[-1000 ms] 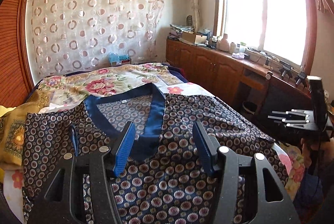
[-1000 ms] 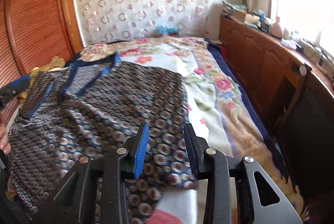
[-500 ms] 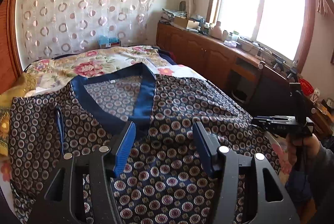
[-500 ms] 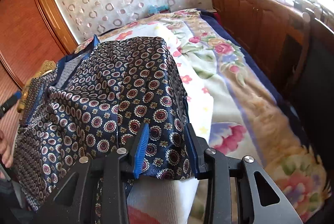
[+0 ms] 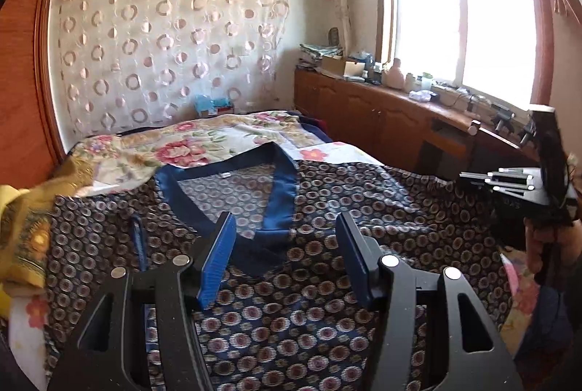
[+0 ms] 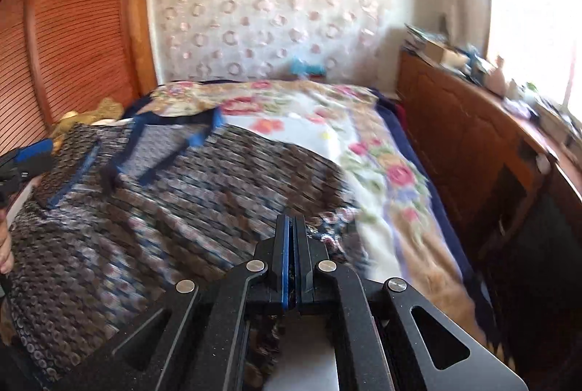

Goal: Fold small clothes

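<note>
A dark shirt [image 5: 309, 311] patterned with small rings, blue V-collar, lies spread on the bed [image 6: 367, 136]. The right tool [image 6: 290, 227] has just closed, pinching its hem; the left tool [image 5: 285, 245] gapes above it. Floral bedspread, ring-patterned curtain [image 5: 163, 45], bright window [image 5: 462, 19].

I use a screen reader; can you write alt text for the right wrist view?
The right gripper, jaws just closed, pinches the edge of a dark patterned shirt spread on a floral bedspread. The blurred room shows a wooden cabinet at right and a circle-print curtain behind.
</note>
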The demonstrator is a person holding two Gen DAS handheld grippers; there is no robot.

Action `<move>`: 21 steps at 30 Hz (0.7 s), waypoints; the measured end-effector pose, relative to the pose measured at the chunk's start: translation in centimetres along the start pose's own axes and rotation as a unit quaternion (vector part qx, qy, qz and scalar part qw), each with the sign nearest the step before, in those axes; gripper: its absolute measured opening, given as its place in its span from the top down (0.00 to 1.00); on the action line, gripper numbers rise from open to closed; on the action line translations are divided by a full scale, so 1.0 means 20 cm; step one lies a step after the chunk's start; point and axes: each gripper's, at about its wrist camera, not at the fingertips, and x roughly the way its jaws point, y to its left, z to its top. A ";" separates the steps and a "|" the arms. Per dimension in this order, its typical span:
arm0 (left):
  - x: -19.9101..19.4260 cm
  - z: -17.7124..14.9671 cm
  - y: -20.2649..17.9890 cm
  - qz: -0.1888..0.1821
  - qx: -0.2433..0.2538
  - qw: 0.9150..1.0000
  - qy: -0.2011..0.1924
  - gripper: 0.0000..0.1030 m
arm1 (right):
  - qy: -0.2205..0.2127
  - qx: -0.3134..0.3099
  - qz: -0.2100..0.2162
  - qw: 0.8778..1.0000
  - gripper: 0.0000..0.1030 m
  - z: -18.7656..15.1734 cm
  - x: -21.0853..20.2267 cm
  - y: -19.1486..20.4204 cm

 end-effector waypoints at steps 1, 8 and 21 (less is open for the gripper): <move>-0.01 0.00 0.02 -0.001 -0.002 1.000 0.000 0.44 | -0.004 -0.008 0.009 1.000 0.99 0.00 0.01 0.04; -0.11 0.01 0.12 -0.006 -0.012 1.000 0.008 0.44 | 0.020 -0.054 0.082 0.995 0.99 -0.08 0.14 0.38; -0.14 -0.05 0.10 -0.046 -0.008 0.998 0.050 0.44 | 0.022 -0.003 0.077 0.997 0.65 -0.08 0.04 0.27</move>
